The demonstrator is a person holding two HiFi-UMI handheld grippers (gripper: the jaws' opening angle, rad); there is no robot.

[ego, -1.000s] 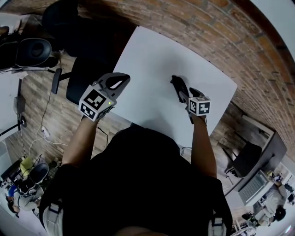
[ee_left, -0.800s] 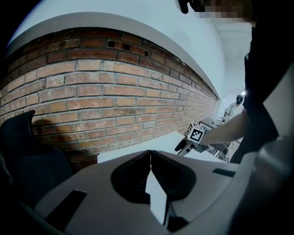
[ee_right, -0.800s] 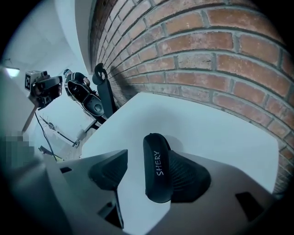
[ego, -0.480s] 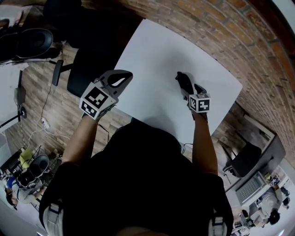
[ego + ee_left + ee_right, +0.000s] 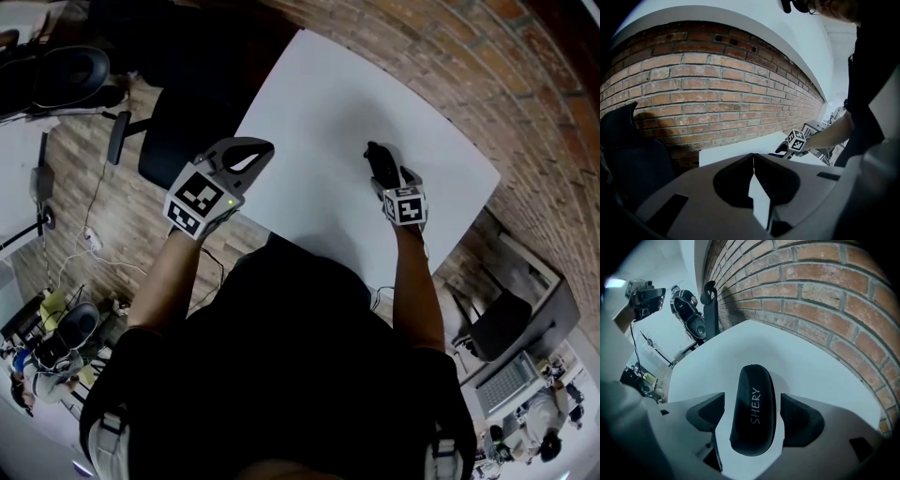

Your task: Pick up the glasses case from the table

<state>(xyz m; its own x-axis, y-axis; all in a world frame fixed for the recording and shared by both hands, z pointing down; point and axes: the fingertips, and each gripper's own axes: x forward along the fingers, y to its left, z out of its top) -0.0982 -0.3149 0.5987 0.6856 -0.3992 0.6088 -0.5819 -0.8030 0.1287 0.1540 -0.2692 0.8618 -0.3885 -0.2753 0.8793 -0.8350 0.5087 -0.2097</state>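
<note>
Case (image 5: 753, 427) is lying twelve-to-six inside my right gripper (image 5: 752, 397), jaws opening wide, and looking hard, light and slick, so I'm aiming mid-length, left gripper (image 5: 753, 155) closed.

Head view looks steeply down on the table (image 5: 319, 141); gripper views skim it closely.

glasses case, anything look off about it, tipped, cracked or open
Nothing stands out. The black glasses case lies flat and closed on the white table, with no visible damage. It sits lengthwise between the jaws of the right gripper, which are opening, with a gap on each side.
</note>
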